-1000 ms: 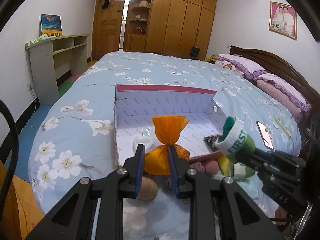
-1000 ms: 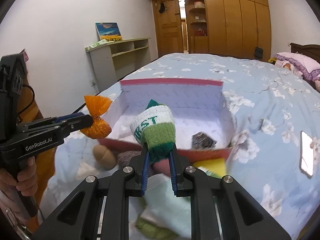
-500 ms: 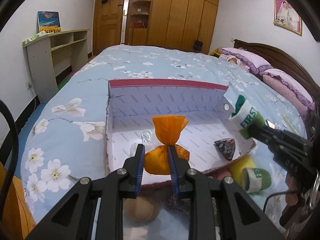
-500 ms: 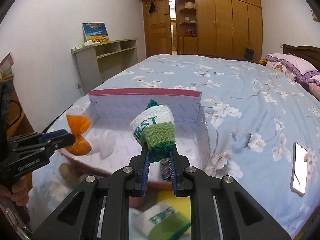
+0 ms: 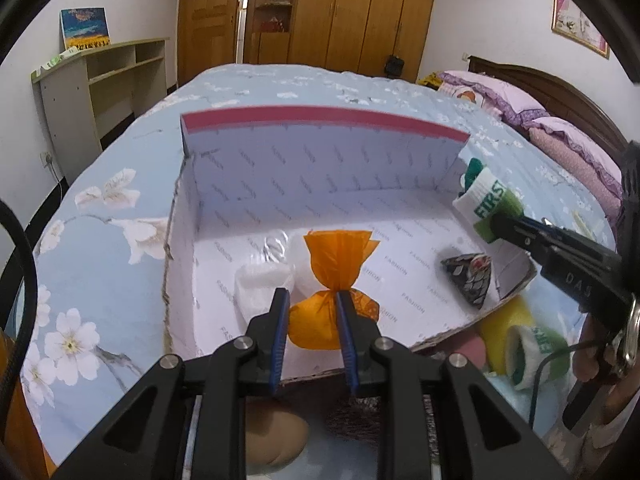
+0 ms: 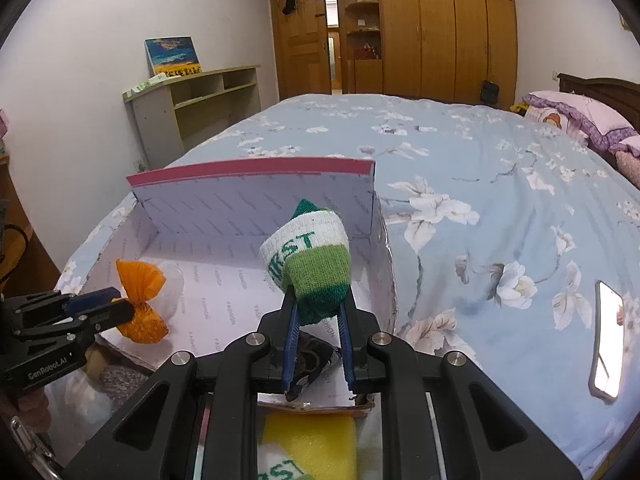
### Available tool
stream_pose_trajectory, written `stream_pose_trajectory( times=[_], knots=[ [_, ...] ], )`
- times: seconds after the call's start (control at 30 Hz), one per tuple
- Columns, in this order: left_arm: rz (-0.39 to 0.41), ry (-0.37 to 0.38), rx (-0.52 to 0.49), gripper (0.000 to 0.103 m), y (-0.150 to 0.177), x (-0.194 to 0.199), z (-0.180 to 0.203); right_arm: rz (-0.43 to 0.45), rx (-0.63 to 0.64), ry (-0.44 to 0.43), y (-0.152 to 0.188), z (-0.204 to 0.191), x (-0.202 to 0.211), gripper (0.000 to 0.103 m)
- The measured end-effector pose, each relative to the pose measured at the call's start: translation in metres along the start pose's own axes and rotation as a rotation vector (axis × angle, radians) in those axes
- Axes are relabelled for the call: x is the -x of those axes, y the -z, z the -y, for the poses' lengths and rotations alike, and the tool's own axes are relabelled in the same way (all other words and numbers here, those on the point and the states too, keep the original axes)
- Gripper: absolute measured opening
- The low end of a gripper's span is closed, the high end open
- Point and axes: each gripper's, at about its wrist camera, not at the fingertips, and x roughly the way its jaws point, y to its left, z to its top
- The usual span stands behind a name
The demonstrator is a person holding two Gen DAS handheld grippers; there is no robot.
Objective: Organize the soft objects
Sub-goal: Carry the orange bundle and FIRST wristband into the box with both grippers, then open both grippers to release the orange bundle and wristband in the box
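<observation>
Both hand-held grippers have moved over the open pink-edged cardboard box (image 5: 320,184). The left hand-held gripper (image 5: 312,312) is clamped on an orange tied bag (image 5: 332,320), the right hand-held gripper (image 6: 318,320) on a green-and-white rolled sock (image 6: 312,264), ready to drop them inside the box.

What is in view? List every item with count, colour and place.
box: 1, white with pink rim, on bed
orange pouch: 1, in left claw, over box
rolled sock: 1, green and white, in right claw, over box
white pouch: 1, in box
dark patterned pouch: 1, in box
yellow sponge: 1, before box
phone: 1, on bedspread
left claw: black, blue pads
right claw: same
</observation>
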Motion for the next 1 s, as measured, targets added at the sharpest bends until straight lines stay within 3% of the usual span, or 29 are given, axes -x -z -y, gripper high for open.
stream_pose_trajectory(
  times=[0.3, 0.7, 0.8, 0.9, 1.0],
  knots=[
    [-0.015, -0.012, -0.006, 0.025, 0.004, -0.009, -0.004, -0.045, -0.034, -0.001, 0.006, 0.004, -0.02, 0.019],
    [-0.007, -0.031, -0.022, 0.026, 0.003, -0.006, 0.003, -0.03, -0.021, 0.006, 0.009, 0.0, -0.021, 0.02],
    [-0.002, -0.023, -0.031, 0.031, 0.002, -0.004, 0.006, -0.026, -0.029, -0.003, 0.008, 0.001, -0.019, 0.024],
    [0.01, -0.014, -0.045, 0.043, 0.001, 0.001, 0.012, -0.018, -0.032, 0.0, 0.007, 0.002, -0.016, 0.031],
    [0.026, -0.017, -0.062, 0.044, -0.001, 0.008, 0.016, -0.014, -0.042, 0.002, 0.007, 0.003, -0.014, 0.033]
  ],
)
